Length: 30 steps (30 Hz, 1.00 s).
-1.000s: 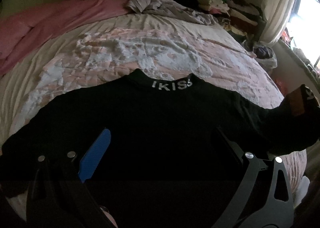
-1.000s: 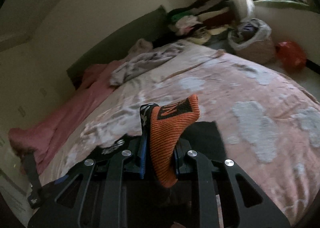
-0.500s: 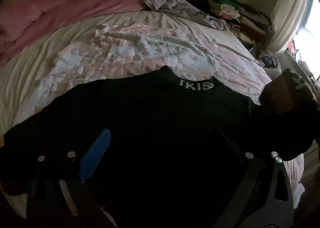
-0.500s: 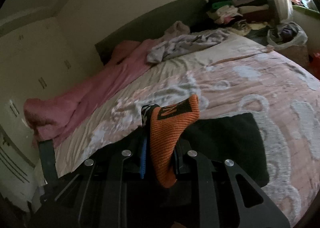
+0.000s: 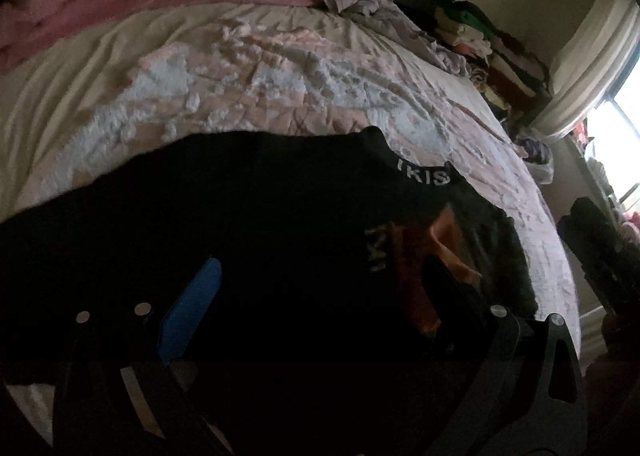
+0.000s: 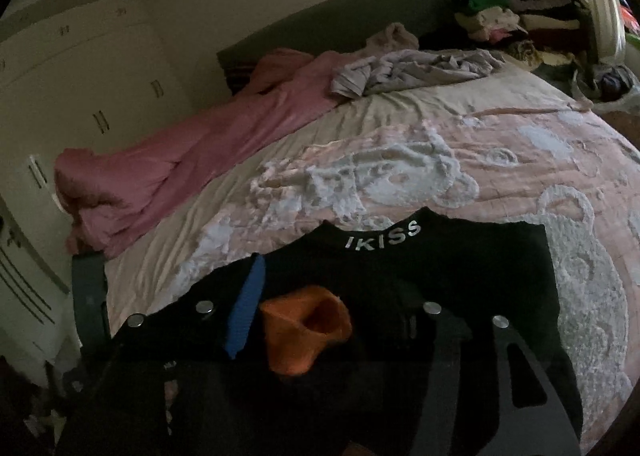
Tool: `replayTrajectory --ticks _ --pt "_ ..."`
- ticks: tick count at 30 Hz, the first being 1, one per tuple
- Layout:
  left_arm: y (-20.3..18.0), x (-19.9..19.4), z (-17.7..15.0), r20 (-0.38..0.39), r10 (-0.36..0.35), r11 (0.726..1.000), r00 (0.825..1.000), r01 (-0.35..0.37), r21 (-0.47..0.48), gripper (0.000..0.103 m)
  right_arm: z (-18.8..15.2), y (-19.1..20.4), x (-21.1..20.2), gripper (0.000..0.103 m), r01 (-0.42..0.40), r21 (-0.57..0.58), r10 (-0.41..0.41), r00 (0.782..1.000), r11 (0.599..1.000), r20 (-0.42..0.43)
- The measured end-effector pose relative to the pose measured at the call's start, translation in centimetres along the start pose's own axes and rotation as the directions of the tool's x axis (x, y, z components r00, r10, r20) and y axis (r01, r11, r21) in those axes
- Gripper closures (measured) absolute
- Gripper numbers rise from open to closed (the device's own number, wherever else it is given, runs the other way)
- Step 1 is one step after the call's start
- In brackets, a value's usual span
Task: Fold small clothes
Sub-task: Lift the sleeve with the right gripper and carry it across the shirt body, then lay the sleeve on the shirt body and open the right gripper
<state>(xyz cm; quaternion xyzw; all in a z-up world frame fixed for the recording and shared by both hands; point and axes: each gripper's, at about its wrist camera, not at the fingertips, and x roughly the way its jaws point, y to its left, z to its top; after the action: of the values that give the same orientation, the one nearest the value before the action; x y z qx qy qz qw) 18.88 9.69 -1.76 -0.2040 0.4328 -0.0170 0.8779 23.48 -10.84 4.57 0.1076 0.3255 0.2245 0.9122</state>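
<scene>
Shirt (image 6: 440,276) lies flat on bed (image 6: 440,127), near edge. Cuff (image 6: 308,332) on shirt. Blanket (image 6: 192,151) along far left; clothes stack (image 6: 516,19) behind bed, right.

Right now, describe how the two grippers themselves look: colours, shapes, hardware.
Both are alike. The left gripper has flat matte-black arms with cut-outs, round silver bolt heads, and one ribbed blue finger pad; the other finger looks black. The right gripper shows the same black frame, four silver bolts and a blue pad. No cables, markings or sleeves are visible.
</scene>
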Motion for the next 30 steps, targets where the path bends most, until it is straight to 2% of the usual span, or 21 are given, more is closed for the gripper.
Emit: replayTrajectory --ticks 9,12,16,19,22,30 --pt "1.1 0.8 -0.6 -0.03 -0.077 0.995 0.997 0.075 -0.067 0.009 -1.8 -3.0 0.3 0.038 0.135 -0.019 -0.136 0.99 0.991 -0.046" --pt "1.2 1.2 -0.6 -0.044 -0.096 0.992 0.994 0.093 -0.084 0.009 -2.5 -4.5 0.3 0.038 0.153 0.004 -0.152 0.987 0.988 -0.058" --pt "1.5 1.3 -0.6 -0.059 -0.167 0.978 0.984 0.157 -0.138 0.009 -3.0 -6.0 -0.4 0.037 0.191 0.019 -0.19 0.98 0.981 -0.057" --pt "1.6 0.9 -0.5 -0.042 -0.183 0.973 0.982 0.175 -0.15 0.009 -3.0 -7.1 -1.1 0.037 0.204 0.037 -0.202 0.978 0.978 -0.044" --pt "1.8 1.5 -0.6 -0.064 -0.199 0.968 0.978 0.186 -0.167 0.009 -3.0 -7.9 -1.6 0.037 0.204 0.055 -0.202 0.979 0.978 -0.036" --pt "0.8 3.2 -0.9 -0.091 -0.125 0.984 0.988 0.112 -0.137 0.01 -2.9 -8.7 -2.3 0.037 0.188 0.067 -0.187 0.982 0.98 -0.024"
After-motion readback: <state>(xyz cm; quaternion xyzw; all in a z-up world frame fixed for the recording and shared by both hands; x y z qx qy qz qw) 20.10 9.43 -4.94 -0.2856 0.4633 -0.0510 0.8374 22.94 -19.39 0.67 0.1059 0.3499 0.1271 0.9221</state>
